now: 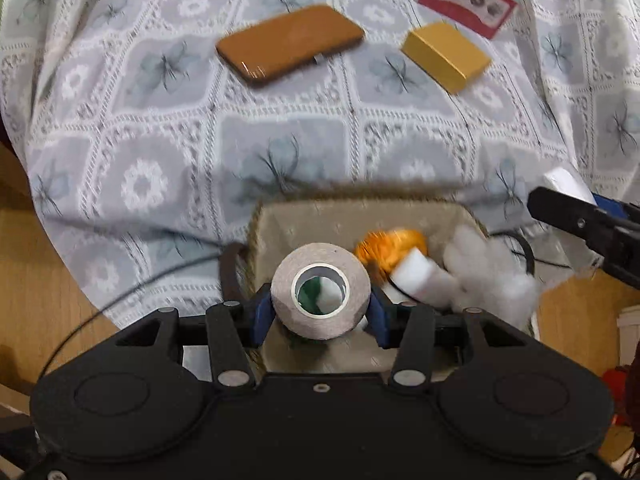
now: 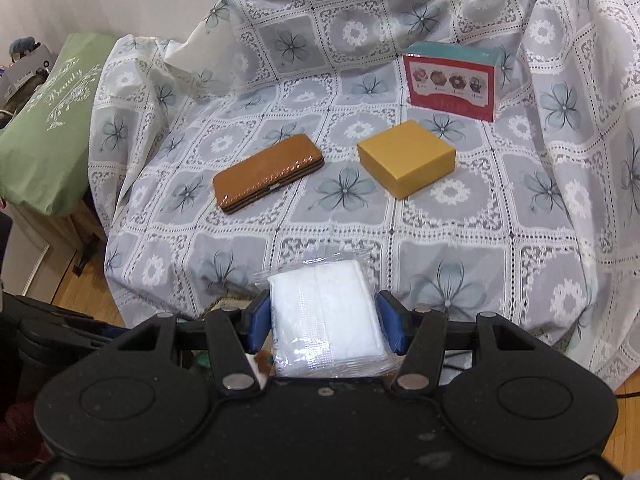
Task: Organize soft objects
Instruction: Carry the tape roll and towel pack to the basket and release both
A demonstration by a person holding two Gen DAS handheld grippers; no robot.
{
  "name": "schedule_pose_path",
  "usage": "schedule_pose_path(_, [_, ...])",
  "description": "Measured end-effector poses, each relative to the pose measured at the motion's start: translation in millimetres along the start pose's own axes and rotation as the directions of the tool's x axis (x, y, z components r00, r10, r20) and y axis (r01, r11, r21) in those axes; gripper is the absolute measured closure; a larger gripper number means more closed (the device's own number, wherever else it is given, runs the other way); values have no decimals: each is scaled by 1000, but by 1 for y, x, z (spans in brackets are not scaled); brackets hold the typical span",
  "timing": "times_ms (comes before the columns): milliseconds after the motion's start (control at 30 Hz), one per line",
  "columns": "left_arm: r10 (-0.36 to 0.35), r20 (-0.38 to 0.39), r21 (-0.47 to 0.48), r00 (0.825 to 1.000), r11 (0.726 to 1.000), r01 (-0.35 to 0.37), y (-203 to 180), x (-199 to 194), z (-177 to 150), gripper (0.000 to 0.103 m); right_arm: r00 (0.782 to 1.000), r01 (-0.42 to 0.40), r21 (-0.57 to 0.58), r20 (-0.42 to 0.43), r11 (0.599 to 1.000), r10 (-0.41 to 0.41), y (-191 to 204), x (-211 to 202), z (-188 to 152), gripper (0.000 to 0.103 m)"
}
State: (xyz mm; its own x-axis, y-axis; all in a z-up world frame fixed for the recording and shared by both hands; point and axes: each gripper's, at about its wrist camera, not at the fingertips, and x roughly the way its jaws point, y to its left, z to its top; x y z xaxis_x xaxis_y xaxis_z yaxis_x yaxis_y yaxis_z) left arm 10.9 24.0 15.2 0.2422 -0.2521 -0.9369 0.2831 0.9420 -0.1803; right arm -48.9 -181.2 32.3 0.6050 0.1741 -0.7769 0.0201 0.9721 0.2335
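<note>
My left gripper is shut on a grey roll of tape and holds it over a beige basket at the near edge of the covered seat. In the basket lie an orange puff, a white sponge block and white cotton fluff. My right gripper is shut on a white tissue pack in clear wrap, held above the seat's front edge. It also shows at the right of the left wrist view.
On the floral cloth lie a brown case, a yellow box and a red and teal box. A green cushion stands at the left. Wood floor lies below the cloth's edge.
</note>
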Motion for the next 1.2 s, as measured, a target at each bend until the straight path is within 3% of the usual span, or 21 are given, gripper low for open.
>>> schedule_pose_path(500, [-36,-65,17,997,999,37,-15,12,-19,55,998,-43,-50,-39,998,41,15,-5,-20,48])
schedule_pose_path(633, [-21,-50,32,999,999,23,-17,9,-23,45,998,-56,-52,-40,997,54,17,-5,-22,48])
schedule_pose_path(900, [13,-12,41,1000,999,-13,-17,5,-27,43,996,-80,-65,-31,995,78,21,-5,-25,47])
schedule_pose_path(1033, [27,-5,41,1000,999,-27,-17,4,-29,43,996,-92,-75,-26,993,91,23,-5,-26,39])
schedule_pose_path(1200, [38,8,36,999,999,-38,-15,3,-31,38,996,-87,-78,-25,993,85,23,-6,-28,37])
